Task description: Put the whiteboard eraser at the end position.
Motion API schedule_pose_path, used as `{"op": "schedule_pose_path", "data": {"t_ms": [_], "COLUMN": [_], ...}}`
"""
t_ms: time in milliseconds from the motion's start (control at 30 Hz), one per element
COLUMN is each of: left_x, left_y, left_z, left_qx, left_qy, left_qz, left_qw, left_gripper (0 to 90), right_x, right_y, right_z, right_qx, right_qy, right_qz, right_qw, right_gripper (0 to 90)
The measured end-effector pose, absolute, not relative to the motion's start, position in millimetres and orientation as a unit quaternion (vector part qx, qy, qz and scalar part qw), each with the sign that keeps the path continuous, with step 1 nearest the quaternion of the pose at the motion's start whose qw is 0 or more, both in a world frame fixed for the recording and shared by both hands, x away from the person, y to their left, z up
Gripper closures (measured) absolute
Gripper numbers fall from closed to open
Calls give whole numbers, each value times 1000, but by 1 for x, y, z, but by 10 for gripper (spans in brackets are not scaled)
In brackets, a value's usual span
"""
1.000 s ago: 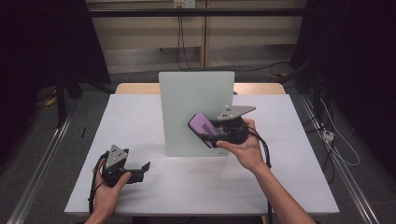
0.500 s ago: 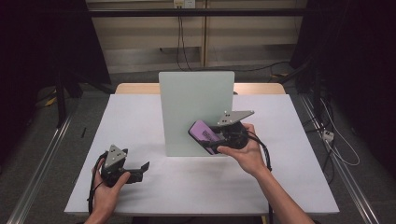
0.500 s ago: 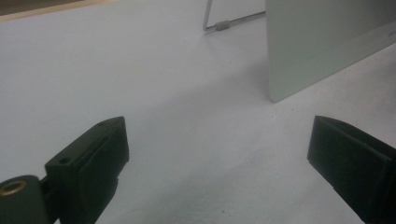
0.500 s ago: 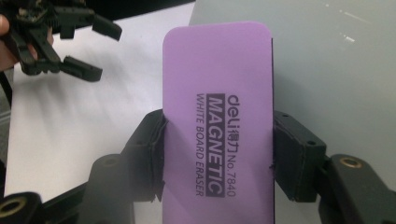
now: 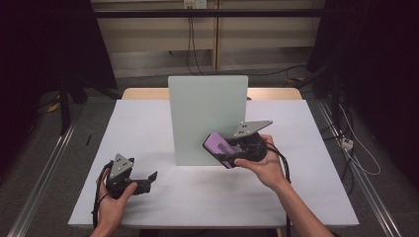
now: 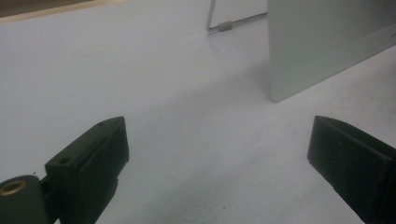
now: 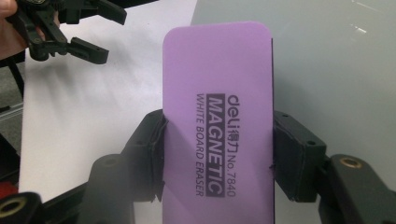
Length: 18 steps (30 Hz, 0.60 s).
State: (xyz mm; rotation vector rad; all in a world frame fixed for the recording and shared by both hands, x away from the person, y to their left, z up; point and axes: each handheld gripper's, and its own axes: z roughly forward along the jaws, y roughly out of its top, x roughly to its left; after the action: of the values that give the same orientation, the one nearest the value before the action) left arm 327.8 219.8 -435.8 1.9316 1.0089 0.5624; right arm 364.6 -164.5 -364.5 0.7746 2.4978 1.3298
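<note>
A purple magnetic whiteboard eraser [image 7: 218,116] is clamped across its width by my right gripper [image 7: 217,144]. In the high view the eraser [image 5: 217,145] is held against the lower right face of a pale upright whiteboard [image 5: 207,118], and my right gripper [image 5: 228,152] sits just in front of it. My left gripper [image 5: 148,180] rests low near the table's front left, open, with nothing between its jaws. In the left gripper view its wide-apart jaws frame bare tabletop, with the whiteboard's lower corner [image 6: 322,42] ahead to the right.
The white table [image 5: 148,123] has bare room left of the board and along the front. A wire stand leg [image 6: 224,25] props the board from behind. Dark curtains and floor rails flank the table; cables trail on the floor at right.
My right gripper has carried the eraser downward along the board face, from about mid-height to near its lower right part. The left gripper has stayed put.
</note>
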Motion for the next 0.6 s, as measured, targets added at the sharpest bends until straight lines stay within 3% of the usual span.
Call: {"op": "schedule_pose_path", "data": {"t_ms": [600], "left_x": [325], "left_y": [223], "left_z": [-434], "left_qx": [776], "left_qy": [399], "left_qz": [229], "left_qw": [432], "left_gripper": [54], "right_x": [362], "right_y": [-154], "right_z": [-372], "right_qx": [242], "right_qy": [881], "right_qz": [400], "right_qw": [69], "right_gripper": [419]}}
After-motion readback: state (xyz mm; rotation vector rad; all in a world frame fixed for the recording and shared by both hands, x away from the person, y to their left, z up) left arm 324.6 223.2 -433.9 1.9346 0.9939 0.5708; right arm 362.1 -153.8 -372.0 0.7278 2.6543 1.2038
